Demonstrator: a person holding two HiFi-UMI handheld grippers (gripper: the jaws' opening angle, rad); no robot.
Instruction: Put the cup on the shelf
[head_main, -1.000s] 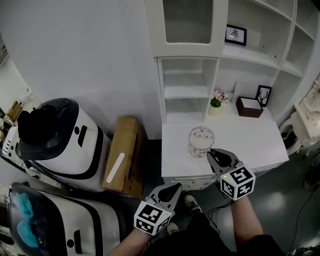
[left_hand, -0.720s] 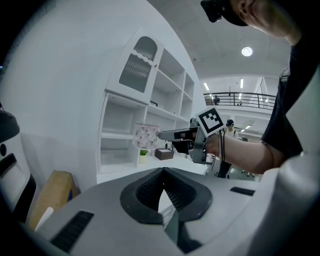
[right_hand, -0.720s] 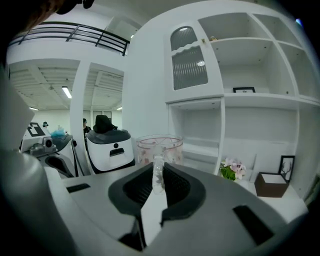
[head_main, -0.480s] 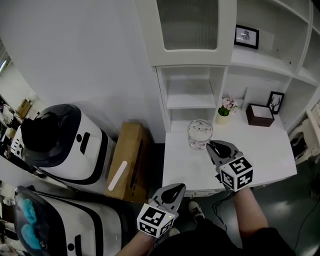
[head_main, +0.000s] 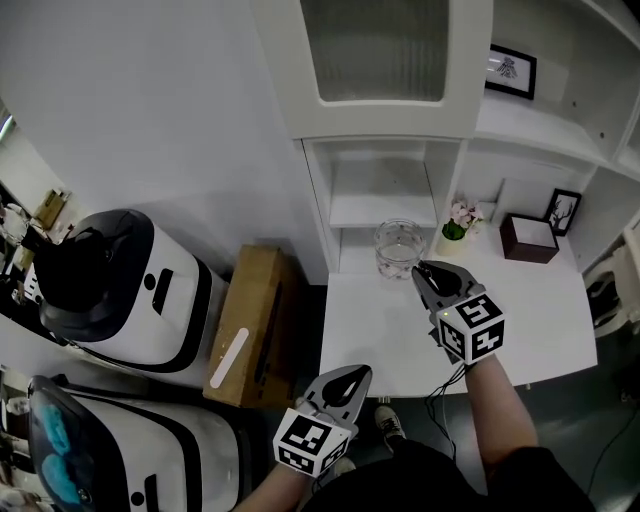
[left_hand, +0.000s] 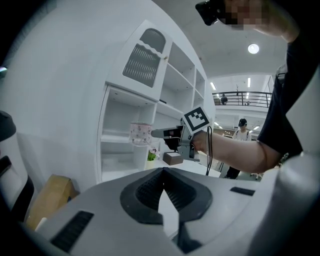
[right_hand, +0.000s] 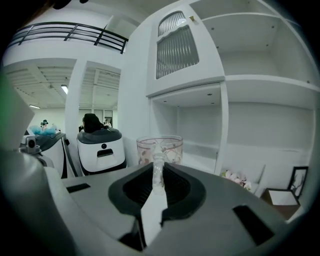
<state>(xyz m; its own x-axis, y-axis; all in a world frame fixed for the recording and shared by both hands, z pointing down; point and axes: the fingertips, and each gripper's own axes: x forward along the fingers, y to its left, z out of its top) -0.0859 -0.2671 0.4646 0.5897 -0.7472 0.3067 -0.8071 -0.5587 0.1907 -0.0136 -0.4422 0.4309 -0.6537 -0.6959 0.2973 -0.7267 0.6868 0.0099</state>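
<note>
The right gripper (head_main: 421, 272) is clamped on the near edge of the clear patterned glass cup (head_main: 398, 247), holding it above the white surface (head_main: 390, 335), just before the lower shelf (head_main: 380, 208). The left gripper (head_main: 352, 377) hangs low, closed on nothing. So thin a pinch may let the cup swing or slip, and its rim could knock the shelf frame going in.

Bright, even light — the white shelf (head_main: 385, 200) nearly washes out; shadows soft; a ceiling lamp (left_hand: 253, 48) glares in the left gripper view; both gripper views bow strongly, dark at the corners, near jaws blurred.
</note>
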